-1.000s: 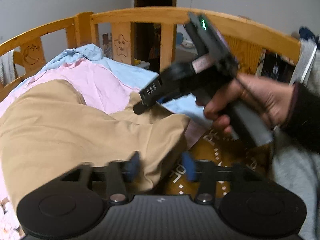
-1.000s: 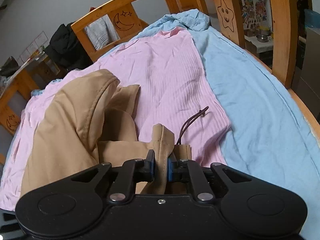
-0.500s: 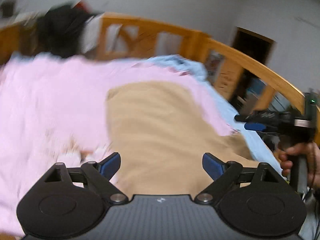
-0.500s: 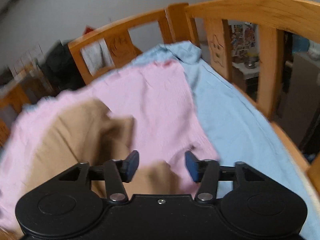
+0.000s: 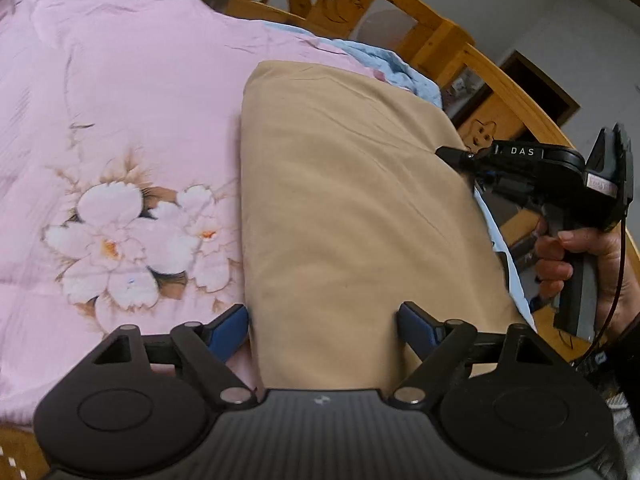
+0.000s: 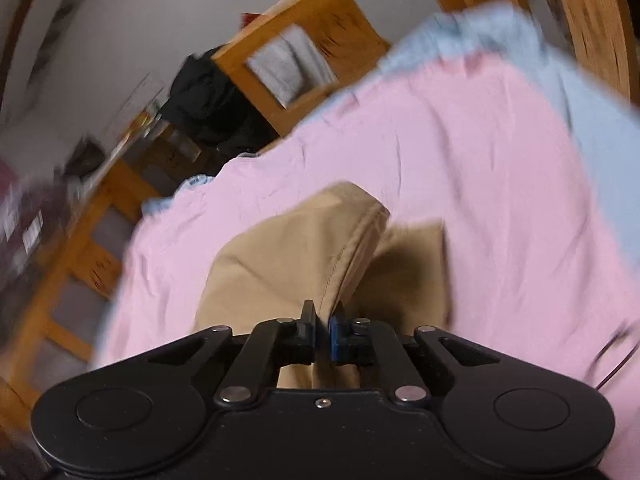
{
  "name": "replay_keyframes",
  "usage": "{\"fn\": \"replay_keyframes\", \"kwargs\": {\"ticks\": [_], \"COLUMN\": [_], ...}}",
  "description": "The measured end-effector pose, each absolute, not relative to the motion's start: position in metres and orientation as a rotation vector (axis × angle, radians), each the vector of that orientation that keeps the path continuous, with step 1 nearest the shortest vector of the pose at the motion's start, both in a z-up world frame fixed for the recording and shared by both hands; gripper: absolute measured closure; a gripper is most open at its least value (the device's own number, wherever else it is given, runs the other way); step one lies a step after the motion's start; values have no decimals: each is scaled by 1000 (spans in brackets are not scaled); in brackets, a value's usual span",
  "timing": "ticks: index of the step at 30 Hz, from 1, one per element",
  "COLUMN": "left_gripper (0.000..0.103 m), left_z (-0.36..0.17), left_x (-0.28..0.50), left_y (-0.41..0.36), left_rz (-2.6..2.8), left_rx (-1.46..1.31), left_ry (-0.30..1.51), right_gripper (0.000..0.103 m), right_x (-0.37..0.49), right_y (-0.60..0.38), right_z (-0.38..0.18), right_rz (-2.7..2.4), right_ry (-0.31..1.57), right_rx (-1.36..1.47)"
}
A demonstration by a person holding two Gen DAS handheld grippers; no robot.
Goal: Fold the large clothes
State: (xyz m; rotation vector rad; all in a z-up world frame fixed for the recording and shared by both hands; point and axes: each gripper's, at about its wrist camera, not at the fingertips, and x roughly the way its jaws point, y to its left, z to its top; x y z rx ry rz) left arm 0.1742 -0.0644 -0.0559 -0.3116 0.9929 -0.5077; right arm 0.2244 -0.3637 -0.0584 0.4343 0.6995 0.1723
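Observation:
A tan garment [image 5: 352, 208] lies folded into a long strip on a pink floral bed cover [image 5: 120, 128]. My left gripper [image 5: 322, 326] is open, with its blue pads on either side of the garment's near end. My right gripper [image 6: 322, 326] is shut on a seamed edge of the tan garment [image 6: 296, 256]; the right wrist view is blurred. The right gripper also shows in the left wrist view [image 5: 452, 154], at the garment's right edge, held by a hand.
A wooden bed rail [image 5: 448, 40] with moon and star cut-outs runs round the far side. A light blue sheet [image 6: 600, 112] lies beyond the pink cover. Dark clothes [image 6: 212, 104] and a grey towel [image 6: 288, 64] hang on the rail.
My right gripper was open half a second ago and has now shut on the garment's edge. My left gripper has stayed open and moved down to the garment's near end.

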Motion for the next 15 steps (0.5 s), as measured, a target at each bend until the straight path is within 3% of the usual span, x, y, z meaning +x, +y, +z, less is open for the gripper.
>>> {"fn": "replay_keyframes", "kwargs": {"ticks": [9, 15], "left_gripper": [16, 15], "left_z": [-56, -52], "left_x": [174, 174], "left_y": [-79, -79], "left_rz": [-508, -495], "left_rx": [-278, -257], "left_ry": [993, 990], "right_gripper": [98, 92], "right_x": [246, 237], "right_y": [-371, -354], "right_z": [-123, -101], "right_rz": [54, 50], "right_ry": [786, 763], "right_rx": [358, 175]}}
